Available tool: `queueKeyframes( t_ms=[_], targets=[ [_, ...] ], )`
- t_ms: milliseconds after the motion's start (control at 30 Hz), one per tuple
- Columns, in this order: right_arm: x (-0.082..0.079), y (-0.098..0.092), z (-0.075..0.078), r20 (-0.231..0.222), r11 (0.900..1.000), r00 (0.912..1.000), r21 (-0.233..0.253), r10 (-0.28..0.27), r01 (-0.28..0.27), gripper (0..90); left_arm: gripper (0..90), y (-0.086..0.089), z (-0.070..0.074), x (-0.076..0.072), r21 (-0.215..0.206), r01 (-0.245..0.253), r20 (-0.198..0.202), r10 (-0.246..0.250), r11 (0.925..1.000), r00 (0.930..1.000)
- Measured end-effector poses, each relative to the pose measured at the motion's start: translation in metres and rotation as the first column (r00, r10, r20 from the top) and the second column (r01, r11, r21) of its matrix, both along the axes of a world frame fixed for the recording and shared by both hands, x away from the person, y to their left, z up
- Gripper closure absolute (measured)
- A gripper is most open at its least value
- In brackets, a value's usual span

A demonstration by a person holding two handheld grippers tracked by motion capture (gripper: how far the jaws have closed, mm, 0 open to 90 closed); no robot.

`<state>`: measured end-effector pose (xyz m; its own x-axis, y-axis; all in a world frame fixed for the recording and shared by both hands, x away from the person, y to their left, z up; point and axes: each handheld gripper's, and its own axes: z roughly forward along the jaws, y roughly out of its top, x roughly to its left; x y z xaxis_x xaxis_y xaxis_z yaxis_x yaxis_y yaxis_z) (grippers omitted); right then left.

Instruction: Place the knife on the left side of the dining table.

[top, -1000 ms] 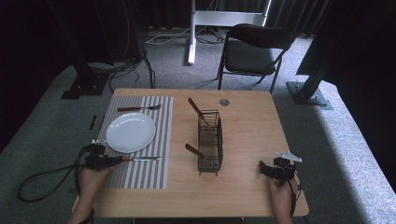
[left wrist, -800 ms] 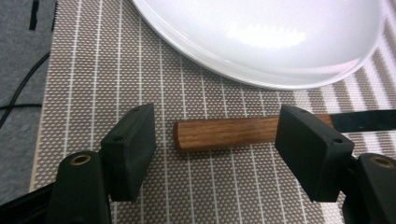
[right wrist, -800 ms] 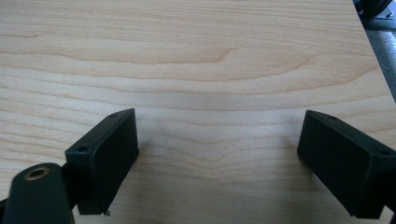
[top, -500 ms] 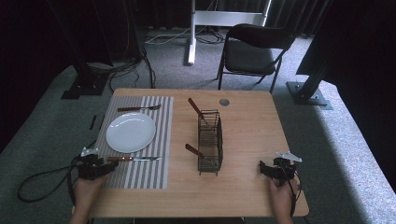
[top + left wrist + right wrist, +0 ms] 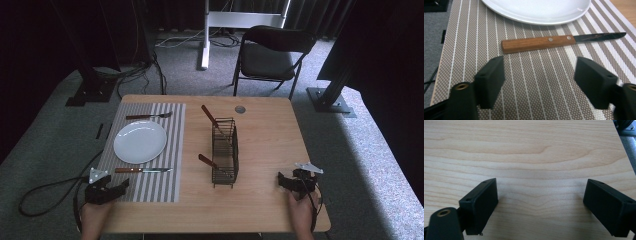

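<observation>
Place setting at the near left of the table (image 5: pixel 260 145), seen from above and along both sets of jaws. I hold the left gripper (image 5: pixel 539 82) low over the striped placemat (image 5: pixel 531 82), its jaws spread wide and holding nothing, lined up on the knife (image 5: pixel 560 41) that lies just ahead of them. The knife rests flat on the placemat, apart from both jaws, its wooden handle nearest the left jaw and its dark blade pointing away to the right in the left gripper view. It sits just beside the near rim of the white plate (image 5: pixel 536 12), parallel to that rim, as a laid knife would. In the high view, a fork (image 5: pixel 148 116) lies on the far side of the plate, so the plate is flanked on both sides.

I keep the right gripper (image 5: pixel 540 202) parked over bare wood near the right front corner, jaws likewise wide apart and empty; it has nothing within reach, so I judge it idle here. A black wire caddy (image 5: pixel 224 152) stands mid-table, well apart from both grippers, with two wooden-handled utensils leaning out of it.

I judge the setting of the knife to be either just done or about to be corrected. If the handle is to be taken again, the left jaws need a short advance to straddle it.
</observation>
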<state>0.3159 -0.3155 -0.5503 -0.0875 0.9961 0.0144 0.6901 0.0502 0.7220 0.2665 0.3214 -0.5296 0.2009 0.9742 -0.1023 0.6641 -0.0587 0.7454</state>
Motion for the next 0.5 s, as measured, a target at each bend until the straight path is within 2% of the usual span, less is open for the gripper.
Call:
queueKeyframes(
  t_ms=[100,167,233,267,333,400,467,500],
  targets=[
    [0.000,0.000,0.000,0.000,1.000,1.0000,0.000,0.000,0.000,11.5,16.5,-0.001,-0.002,-0.006,-0.012,-0.001,0.014,0.001,0.9999,0.9999],
    [0.000,0.000,0.000,0.000,1.000,1.0000,0.000,0.000,0.000,11.6,10.1,-0.002,-0.003,-0.009,0.003,0.007,0.006,-0.007,1.0000,1.0000],
    [0.000,0.000,0.000,0.000,1.000,1.0000,0.000,0.000,0.000,11.5,10.0,-0.004,-0.004,-0.012,0.013,0.003,0.011,-0.003,0.9999,0.9999],
    [0.000,0.000,0.000,0.000,1.000,1.0000,0.000,0.000,0.000,11.5,8.5,-0.004,-0.005,-0.012,0.025,-0.001,0.007,0.001,0.9997,1.0000],
    [0.000,0.000,0.000,0.000,1.000,1.0000,0.000,0.000,0.000,11.6,0.0,-0.005,-0.007,-0.013,0.032,0.000,-0.018,0.000,0.9995,0.9998],
    [0.000,0.000,0.000,0.000,1.000,1.0000,0.000,0.000,0.000,11.5,0.0,-0.006,-0.008,-0.014,0.043,0.003,-0.037,-0.002,0.9991,0.9993],
    [0.000,0.000,0.000,0.000,1.000,1.0000,0.000,0.000,0.000,11.5,0.0,-0.007,-0.009,-0.014,0.057,-0.002,-0.034,0.004,0.9984,0.9994],
    [0.000,0.000,0.000,0.000,1.000,1.0000,0.000,0.000,0.000,11.6,0.0,-0.008,-0.011,-0.015,0.073,-0.022,-0.025,0.023,0.9971,0.9994]
  ],
)
